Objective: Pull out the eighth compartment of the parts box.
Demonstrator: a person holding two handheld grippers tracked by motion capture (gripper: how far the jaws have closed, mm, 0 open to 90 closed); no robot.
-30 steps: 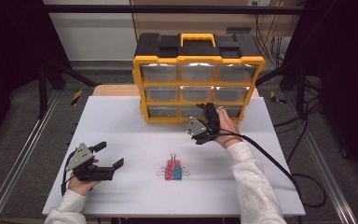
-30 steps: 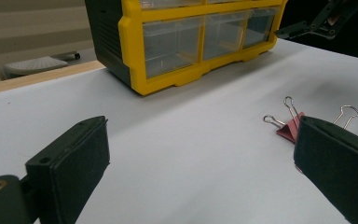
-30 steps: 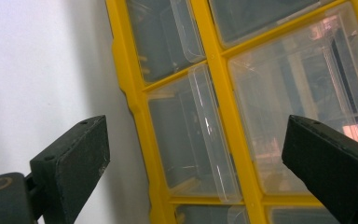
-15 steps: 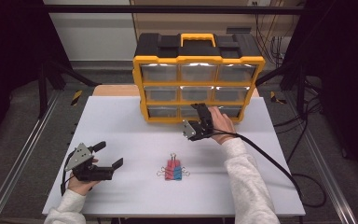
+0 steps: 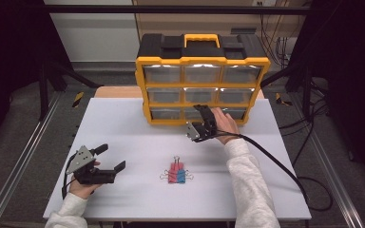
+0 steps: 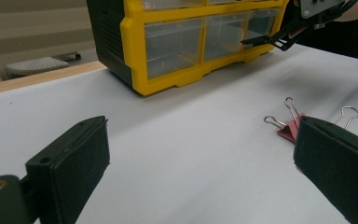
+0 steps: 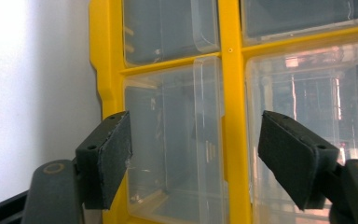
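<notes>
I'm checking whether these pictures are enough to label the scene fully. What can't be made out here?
- Drawer contents: in the high view, glare on the clear fronts of the organizer hides them.
- Which drawer the right gripper faces: in the right gripper view the organizer is cut off by the edges.
- Binder clips: the blue one is hidden behind a pad of the left gripper in the left gripper view.
- Contact between right gripper and drawer: cannot tell.

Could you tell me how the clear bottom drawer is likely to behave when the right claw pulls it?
The drawer looks like thin, smooth plastic, so probably light and slippery. The organizer stands tall and may shift.
</notes>
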